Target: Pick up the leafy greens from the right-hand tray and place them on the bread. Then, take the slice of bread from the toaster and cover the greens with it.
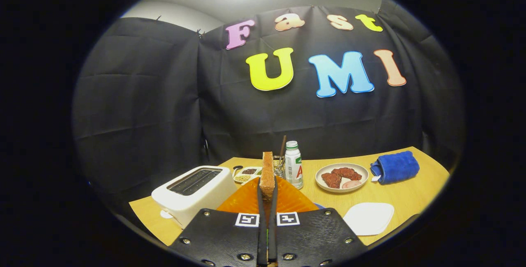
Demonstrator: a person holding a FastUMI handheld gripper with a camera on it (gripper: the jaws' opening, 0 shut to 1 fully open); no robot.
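Note:
My gripper is shut on a slice of bread, which stands edge-on and upright between the fingers, lifted above the table. To the left of the fingers sits the white toaster, its slots dark. Under the fingers lies an orange plate, mostly hidden by the gripper body. A white tray rests to the right of the fingers with nothing visible on it. The greens and the bottom bread are hidden.
Beyond the bread stand a white bottle with a green cap, a small glass holder and a divided dish of seeds. A plate of reddish meat pieces and a folded blue towel lie at the right on the wooden table.

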